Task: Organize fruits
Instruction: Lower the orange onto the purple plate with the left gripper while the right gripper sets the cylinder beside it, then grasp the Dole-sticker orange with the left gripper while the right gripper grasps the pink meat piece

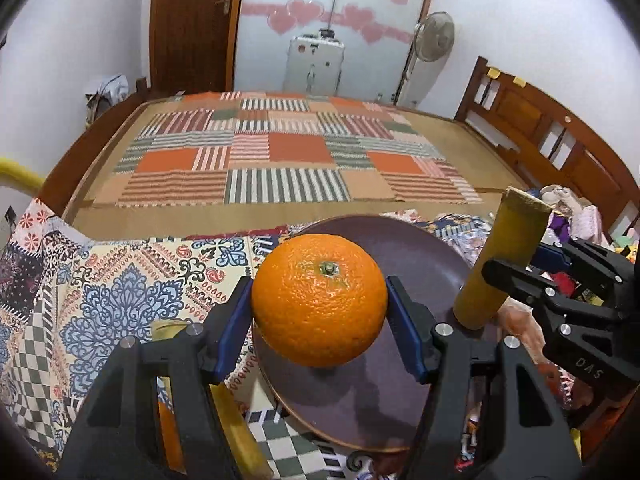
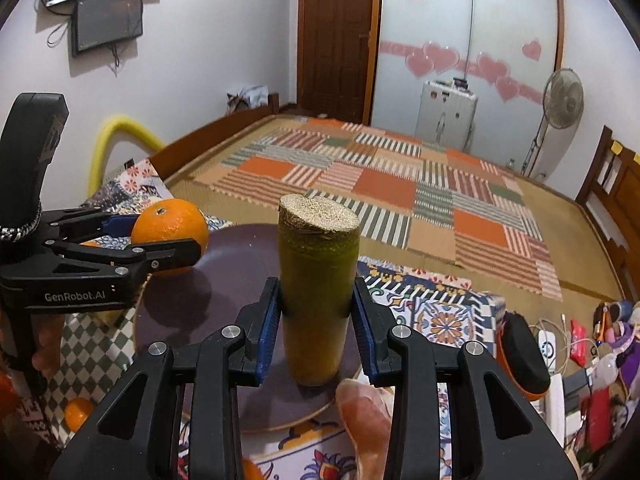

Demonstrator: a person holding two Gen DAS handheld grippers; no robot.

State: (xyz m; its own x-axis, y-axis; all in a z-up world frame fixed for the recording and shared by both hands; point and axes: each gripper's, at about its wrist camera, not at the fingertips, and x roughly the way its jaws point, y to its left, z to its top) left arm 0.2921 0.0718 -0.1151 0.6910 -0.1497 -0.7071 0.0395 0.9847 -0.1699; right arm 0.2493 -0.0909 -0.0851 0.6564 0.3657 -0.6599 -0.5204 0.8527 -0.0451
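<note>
Left gripper [image 1: 320,312] clamped on one orange [image 1: 319,300], blue pads pressed to both flanks, stem end facing the camera, fruit held over the near part of the dark plate [image 1: 404,248]; contact between orange and plate not determinable, underside hidden. Right gripper [image 2: 316,316] closed around one green-yellow cut stalk section [image 2: 316,292], possibly sugarcane, upright, pale fibrous cut face on top, base at or just above the plate's near-right rim; exact contact obscured by the fingers. Same stalk seen from the left wrist view leaning at the plate's right edge, gripped by the black fingers there. Count of plates: one, round, dark purple-brown, on a patterned cloth [image 1: 120,288]. Beyond the held pair, partly hidden items: a second yellowish stalk piece [image 1: 236,432] below the left gripper, cut off by its body; a sliver of orange-coloured fruit [image 1: 170,436] beside it, mostly covered; in the right wrist view a small orange fruit [image 2: 78,412] low at left, and another orange fragment [image 2: 252,470] at the bottom edge, too cropped to identify. Pinkish item [image 2: 366,420] below the right gripper blurred, identity unclear. Behind, a bed with a patchwork mat [image 1: 276,152].
</note>
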